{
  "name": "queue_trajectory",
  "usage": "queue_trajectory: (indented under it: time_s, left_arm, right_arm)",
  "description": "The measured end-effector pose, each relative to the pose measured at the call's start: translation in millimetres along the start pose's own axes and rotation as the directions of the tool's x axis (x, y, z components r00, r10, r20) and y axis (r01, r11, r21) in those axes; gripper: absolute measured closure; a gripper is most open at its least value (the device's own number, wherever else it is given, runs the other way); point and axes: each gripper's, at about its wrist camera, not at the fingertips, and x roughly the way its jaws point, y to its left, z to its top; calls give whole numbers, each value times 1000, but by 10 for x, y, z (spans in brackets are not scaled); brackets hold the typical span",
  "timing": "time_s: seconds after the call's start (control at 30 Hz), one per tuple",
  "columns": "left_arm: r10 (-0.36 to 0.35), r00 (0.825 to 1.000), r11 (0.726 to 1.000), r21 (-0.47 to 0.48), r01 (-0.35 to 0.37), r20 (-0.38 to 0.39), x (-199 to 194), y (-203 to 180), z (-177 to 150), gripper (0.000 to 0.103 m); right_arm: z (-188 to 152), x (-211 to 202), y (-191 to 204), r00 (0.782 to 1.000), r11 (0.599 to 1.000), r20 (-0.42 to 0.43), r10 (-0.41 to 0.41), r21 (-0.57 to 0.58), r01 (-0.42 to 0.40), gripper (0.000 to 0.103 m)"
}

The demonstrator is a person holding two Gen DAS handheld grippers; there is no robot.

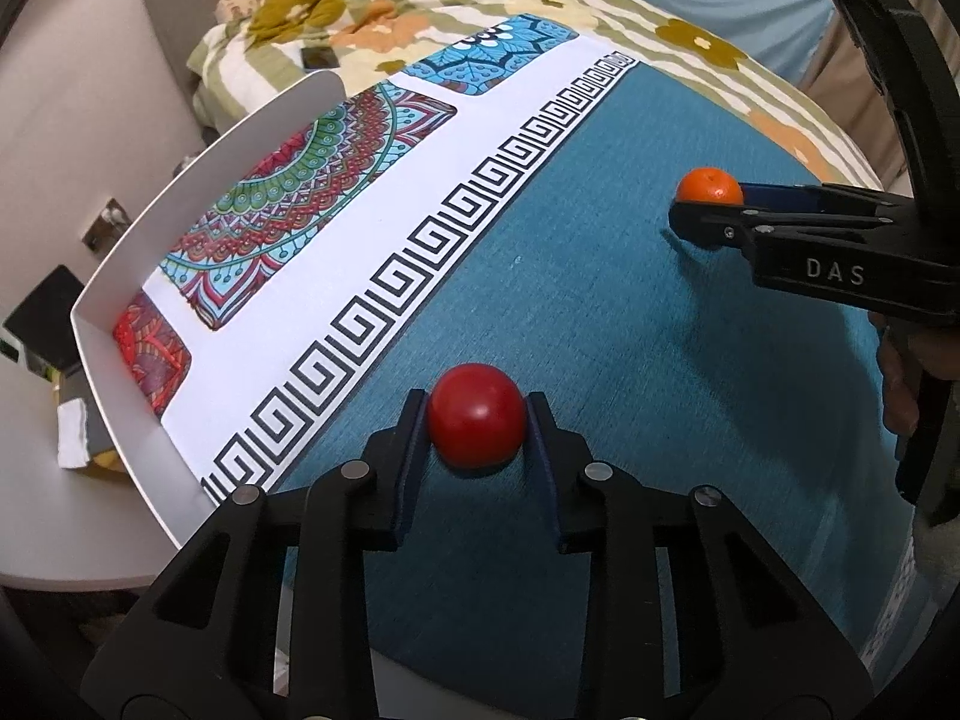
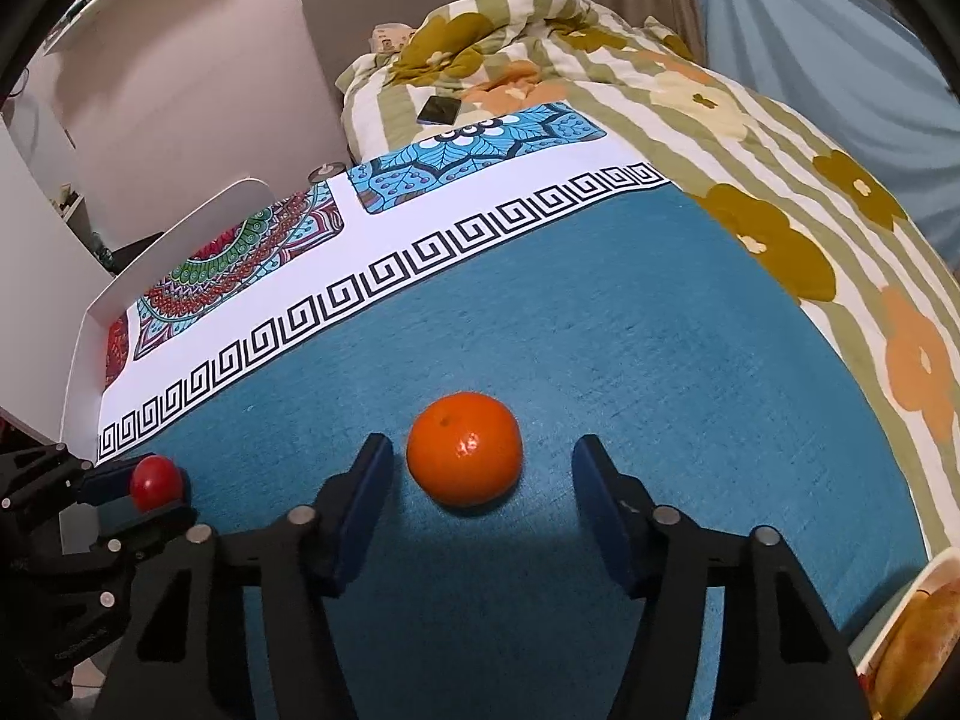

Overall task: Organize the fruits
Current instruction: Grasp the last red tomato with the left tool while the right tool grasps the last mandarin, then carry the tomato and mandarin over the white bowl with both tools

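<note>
A red apple [image 1: 477,414] sits on the teal mat between the pads of my left gripper [image 1: 477,420], which are shut against its two sides. It also shows small in the right wrist view [image 2: 155,480], held by the left gripper [image 2: 157,485]. An orange tangerine [image 2: 464,449] lies on the mat between the fingers of my right gripper [image 2: 483,468], which is open with a gap on each side. In the left wrist view the tangerine [image 1: 710,186] sits at the right gripper's [image 1: 708,204] tips.
A teal mat [image 2: 630,360] with a white Greek-key border covers the table. Beyond it lie patterned placemats [image 1: 312,180] inside a white tray wall [image 1: 198,174]. A floral blanket [image 2: 750,150] and a phone [image 2: 440,109] lie behind. A container with food [image 2: 918,630] sits at the lower right.
</note>
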Motion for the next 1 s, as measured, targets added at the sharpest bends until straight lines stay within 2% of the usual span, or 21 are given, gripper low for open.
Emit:
queue_trajectory:
  time_s: [0.07,0.13,0.4,0.7,1.0]
  left_arm:
    - [-3,1000,1000,1,3,4,-4,1,-5,67]
    - [-4,1000,1000,5,4,4,-2,-4,-9,67]
    - [-13,999,1000,28,12,34,-151,-24,26,67]
    - [-34,995,996,81,26,93,-510,-33,156,67]
    - [-122,980,976,197,91,155,-965,-162,421,67]
  right_arm:
    - [9,-1,3,1000,1000,3,11,-3,-11,64]
    - [14,-3,19,1000,1000,0,24,-4,-24,69]
    - [9,-139,66,1000,1000,23,19,7,-20,69]
    - [-7,-538,135,997,999,71,-17,42,14,70]
    - [-74,-1098,184,987,989,127,-93,124,78,70]
